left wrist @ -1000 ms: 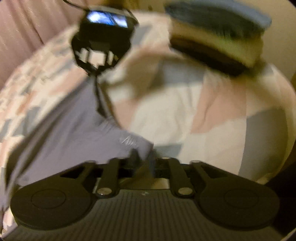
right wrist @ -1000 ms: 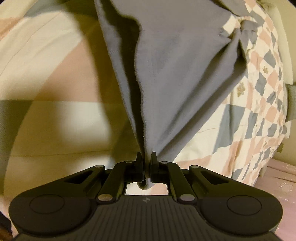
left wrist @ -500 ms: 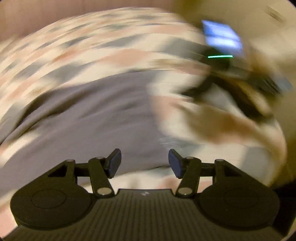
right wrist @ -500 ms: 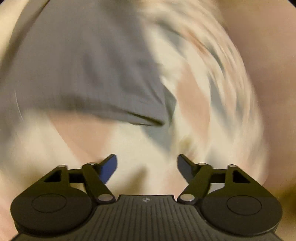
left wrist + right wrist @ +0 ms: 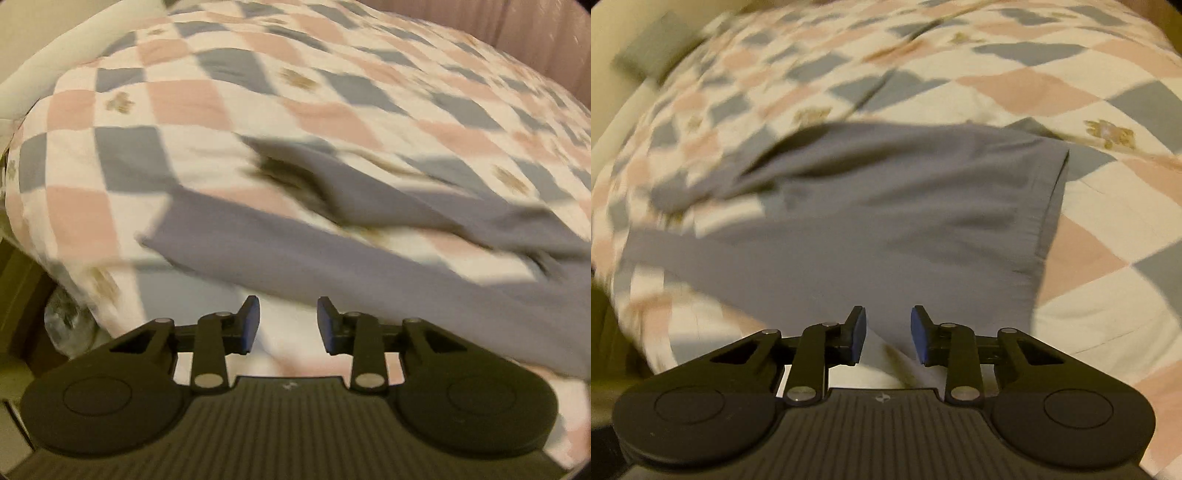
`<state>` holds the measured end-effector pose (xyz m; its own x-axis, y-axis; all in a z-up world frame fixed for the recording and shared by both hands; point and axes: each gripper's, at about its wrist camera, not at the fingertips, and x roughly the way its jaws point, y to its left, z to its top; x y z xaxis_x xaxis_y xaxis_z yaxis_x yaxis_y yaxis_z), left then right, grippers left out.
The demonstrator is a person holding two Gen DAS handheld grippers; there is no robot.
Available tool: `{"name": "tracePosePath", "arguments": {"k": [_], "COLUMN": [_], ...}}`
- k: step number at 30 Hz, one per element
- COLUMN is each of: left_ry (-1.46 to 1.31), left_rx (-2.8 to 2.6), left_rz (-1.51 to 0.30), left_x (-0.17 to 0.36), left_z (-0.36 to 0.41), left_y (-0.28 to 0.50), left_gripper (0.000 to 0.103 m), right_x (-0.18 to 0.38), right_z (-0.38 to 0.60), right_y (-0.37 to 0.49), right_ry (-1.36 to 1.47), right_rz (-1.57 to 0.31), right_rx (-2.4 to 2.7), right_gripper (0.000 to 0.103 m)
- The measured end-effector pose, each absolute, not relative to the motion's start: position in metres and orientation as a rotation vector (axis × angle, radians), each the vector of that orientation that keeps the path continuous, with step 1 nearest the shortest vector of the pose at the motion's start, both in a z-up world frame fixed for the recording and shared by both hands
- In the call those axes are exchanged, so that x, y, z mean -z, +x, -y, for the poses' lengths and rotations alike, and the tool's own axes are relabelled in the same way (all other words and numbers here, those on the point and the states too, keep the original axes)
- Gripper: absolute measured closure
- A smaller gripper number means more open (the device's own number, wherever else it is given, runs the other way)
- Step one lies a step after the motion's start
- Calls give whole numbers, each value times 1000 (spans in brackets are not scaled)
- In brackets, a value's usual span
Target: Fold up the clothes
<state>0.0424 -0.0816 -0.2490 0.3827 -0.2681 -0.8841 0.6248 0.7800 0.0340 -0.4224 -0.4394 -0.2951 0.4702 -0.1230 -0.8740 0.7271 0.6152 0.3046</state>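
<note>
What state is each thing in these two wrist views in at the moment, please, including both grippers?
Grey garment: lying on the bed, spread out but rumpled, not yet folded, held by neither gripper.
Checked quilt: spread over the bed, under the garment.
Left gripper: fingers apart and closing, nothing between them.
Right gripper: fingers apart and closing over the garment's near edge, not pressing on it.

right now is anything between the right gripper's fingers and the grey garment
Nothing: in the right wrist view the closing right gripper hangs directly over the grey garment, with only quilt beside it.
</note>
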Motion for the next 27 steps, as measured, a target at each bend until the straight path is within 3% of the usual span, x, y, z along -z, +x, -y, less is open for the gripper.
{"name": "tracePosePath", "arguments": {"k": [4,9,21,23,24,27], "left_ry": [392,508,995,1034,1049,1071], "left_rx": [659,783,1115,1128,1132,1143], "left_rz": [-1088,-1120,-1040,-1027,-1013,-955], "left_x": [267,306,367,373,374,362], "left_z": [59,69,106,108,107,98], "left_y": [161,249,269,267,266,253], "left_gripper": [67,64,67,82,102,103], "right_x": [301,296,290,295,297,307], "right_z": [387,302,289,298,303,317], "right_y": [-387,-332,-271,-264,-258,-243], "right_ry": [912,995,617,577,542,412], "right_rz": [-918,-948,-1180,-1186,-1189,-1218], "right_rx": [767,785,672,664,658,618], "right_gripper": [69,67,52,52,52,54]}}
